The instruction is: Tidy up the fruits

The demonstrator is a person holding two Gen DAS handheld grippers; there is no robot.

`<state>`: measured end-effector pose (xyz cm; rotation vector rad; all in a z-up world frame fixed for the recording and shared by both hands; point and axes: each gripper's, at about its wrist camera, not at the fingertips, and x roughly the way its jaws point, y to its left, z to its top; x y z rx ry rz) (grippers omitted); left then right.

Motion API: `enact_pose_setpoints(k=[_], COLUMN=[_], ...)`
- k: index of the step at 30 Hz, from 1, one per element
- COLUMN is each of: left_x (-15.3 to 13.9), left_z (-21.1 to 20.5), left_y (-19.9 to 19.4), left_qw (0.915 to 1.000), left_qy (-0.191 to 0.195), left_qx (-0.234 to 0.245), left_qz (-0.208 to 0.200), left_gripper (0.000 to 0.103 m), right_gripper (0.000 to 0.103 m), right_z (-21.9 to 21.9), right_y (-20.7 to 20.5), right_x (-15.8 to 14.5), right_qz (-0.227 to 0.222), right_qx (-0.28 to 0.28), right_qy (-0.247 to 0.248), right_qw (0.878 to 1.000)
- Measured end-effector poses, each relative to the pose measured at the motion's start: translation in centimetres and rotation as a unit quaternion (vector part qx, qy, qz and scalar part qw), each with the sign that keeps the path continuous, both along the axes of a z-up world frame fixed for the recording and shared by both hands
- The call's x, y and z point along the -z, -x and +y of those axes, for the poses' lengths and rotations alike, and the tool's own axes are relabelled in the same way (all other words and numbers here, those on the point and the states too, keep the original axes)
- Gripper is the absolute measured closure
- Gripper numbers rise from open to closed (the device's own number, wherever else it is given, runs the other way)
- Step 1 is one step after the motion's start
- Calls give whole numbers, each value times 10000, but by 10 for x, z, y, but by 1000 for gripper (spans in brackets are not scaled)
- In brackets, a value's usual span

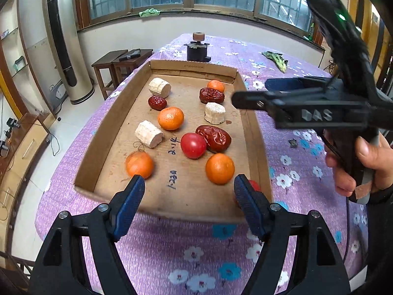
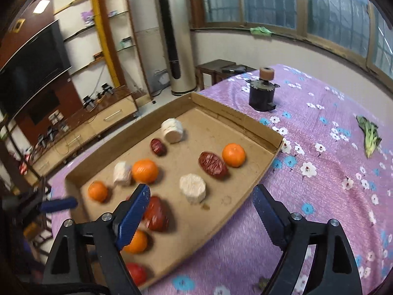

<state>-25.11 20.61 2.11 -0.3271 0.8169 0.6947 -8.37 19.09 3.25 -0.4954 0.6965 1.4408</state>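
Note:
A shallow cardboard tray [image 1: 253, 127] [image 2: 267, 169] on the purple flowered cloth holds several oranges [image 1: 170, 118] [image 2: 145, 171], red dates [image 1: 214, 138] [image 2: 212, 164], white cut cylinders [image 1: 215, 113] [image 2: 193, 187] and a red tomato [image 1: 193, 145]. Another tomato [image 1: 254, 185] [image 2: 136, 273] lies by the tray's near right corner. My left gripper [image 1: 189, 184] is open and empty above the tray's near edge. My right gripper [image 2: 200, 196] is open and empty over the tray's right side; it shows in the left wrist view [image 1: 253, 93], held by a hand.
A black cylindrical device [image 1: 197, 50] [image 2: 261, 95] with a tan roller stands on the table beyond the tray. A green leafy vegetable [image 1: 276, 60] [image 2: 371, 139] lies on the cloth to the right. A tower fan [image 1: 65, 41] and stools stand on the floor at left.

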Motion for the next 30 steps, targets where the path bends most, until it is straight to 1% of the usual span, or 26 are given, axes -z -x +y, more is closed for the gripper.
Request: enact_pose_setpoints(k=[1, 3, 8, 11, 14, 16, 19, 21, 30], left_x=[-1, -2, -3, -3, -4, -3, -4, -5, -10], left_z=[-2, -5, -14, -19, -25, -28, -30, -32, -41], left_y=[2, 5, 15, 20, 25, 26, 29, 30, 36], left_qw=[10000, 10000, 10000, 9999, 9999, 9999, 9999, 9999, 9998], left_qy=[-22, -42, -76, -21, -86, -65, 20, -10, -116], left_qx=[8, 2, 32, 99, 95, 109, 131, 126, 112], left_qz=[-22, -20, -9, -45, -31, -25, -104, -113, -122], left_gripper=[27, 21, 21, 21, 21, 21, 21, 21, 21], right_gripper=[15, 14, 11, 11, 11, 11, 11, 11, 11], right_z=[-6, -18, -41, -53, -64, -71, -77, -81, -95], right_y=[2, 5, 14, 21, 28, 34, 38, 40, 51], right_x=[-1, -2, -4, -5, -5, -4, -3, -2, 2], right_qz=[-11, -35, -166, -243, -420, -554, -597, -573, -783], right_qx=[-83, -232, -542, -770, -961, -1076, -1191, -1248, -1441], right_qy=[-12, -25, -49, -77, -124, -136, -135, -129, -164], right_qw=[10000, 9997, 9984, 9967, 9944, 9926, 9910, 9904, 9863])
